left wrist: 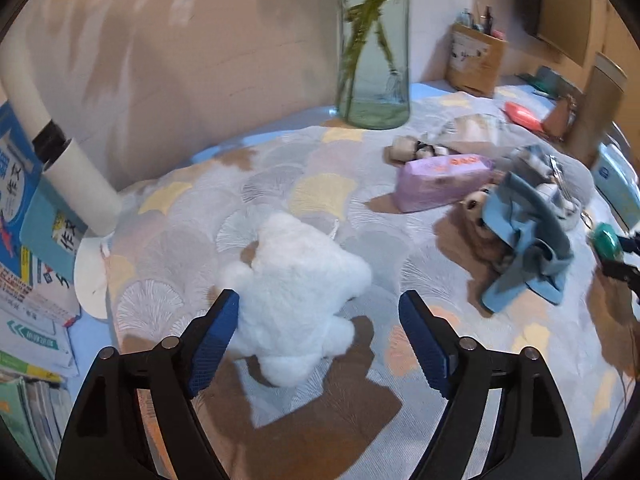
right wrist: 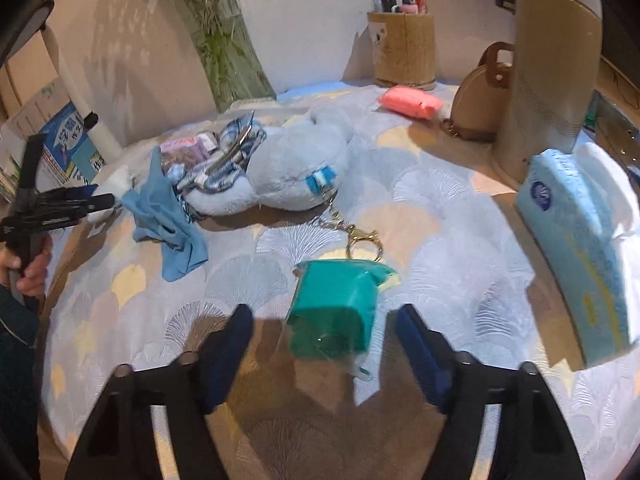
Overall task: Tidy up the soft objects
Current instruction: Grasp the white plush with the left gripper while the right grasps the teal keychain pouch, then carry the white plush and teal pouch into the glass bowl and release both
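The white plush toy [left wrist: 296, 296] looks fluffy and long-piled. The table cover [left wrist: 360, 200] under it is matt quilted cloth with a stitched fan pattern. The vase [left wrist: 374, 48] at the far side is clear, glossy glass. To its right, the pink tissue pack [left wrist: 440, 182] has a smooth plastic wrap with a slight sheen. The blue cloth [left wrist: 528, 248] is soft, matt and creased. The gripper pads [left wrist: 216, 340] are blue with a fine ribbed texture on matt black plastic arms. The teal pouch [right wrist: 340, 312] looks smooth and slightly shiny, with a gold metal keyring [right wrist: 362, 240]. The pen holder [right wrist: 404, 48] has a wood-like matt surface.
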`<action>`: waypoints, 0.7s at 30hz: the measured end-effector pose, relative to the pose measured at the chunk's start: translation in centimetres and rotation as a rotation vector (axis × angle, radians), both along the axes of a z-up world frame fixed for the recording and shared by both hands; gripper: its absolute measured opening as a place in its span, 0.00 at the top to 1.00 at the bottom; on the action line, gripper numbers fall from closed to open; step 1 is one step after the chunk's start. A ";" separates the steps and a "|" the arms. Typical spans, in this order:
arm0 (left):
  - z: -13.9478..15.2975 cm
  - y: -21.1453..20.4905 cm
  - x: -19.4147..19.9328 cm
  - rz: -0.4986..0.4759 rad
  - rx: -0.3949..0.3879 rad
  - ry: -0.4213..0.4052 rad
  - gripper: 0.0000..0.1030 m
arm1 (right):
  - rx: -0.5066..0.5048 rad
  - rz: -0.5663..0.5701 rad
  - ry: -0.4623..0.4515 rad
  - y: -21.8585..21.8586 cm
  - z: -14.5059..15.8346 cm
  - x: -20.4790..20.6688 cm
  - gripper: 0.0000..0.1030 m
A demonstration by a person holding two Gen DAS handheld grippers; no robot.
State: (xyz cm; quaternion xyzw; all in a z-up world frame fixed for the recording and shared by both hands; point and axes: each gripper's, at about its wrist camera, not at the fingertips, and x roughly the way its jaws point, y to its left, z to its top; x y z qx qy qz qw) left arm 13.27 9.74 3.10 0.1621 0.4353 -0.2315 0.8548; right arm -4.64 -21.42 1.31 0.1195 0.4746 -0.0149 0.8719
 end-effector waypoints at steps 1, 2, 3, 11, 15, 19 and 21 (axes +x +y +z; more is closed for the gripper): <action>0.0 0.0 0.1 0.008 0.016 -0.007 0.22 | -0.014 0.000 -0.004 0.2 -0.1 0.1 0.37; -0.1 -0.1 0.4 0.024 0.040 -0.016 0.22 | -0.035 0.004 -0.012 0.4 -0.1 0.1 0.38; -0.4 -0.1 0.9 0.041 0.061 -0.024 0.22 | -0.047 0.011 -0.013 0.7 -0.1 0.2 0.38; -2.3 -0.3 2.7 0.079 0.084 -0.017 0.35 | -0.082 0.019 -0.036 1.1 -0.4 0.3 0.41; -1.7 0.6 2.5 0.140 0.023 -0.024 0.50 | -0.073 -0.006 -0.057 0.6 -0.3 0.1 0.61; -0.1 0.8 0.5 0.191 -0.024 -0.065 0.51 | -0.034 -0.011 -0.090 0.2 0.1 -0.4 0.62; 1.1 0.5 -1.0 0.215 -0.067 -0.089 0.51 | -0.010 0.000 -0.133 -0.1 0.7 -0.8 0.62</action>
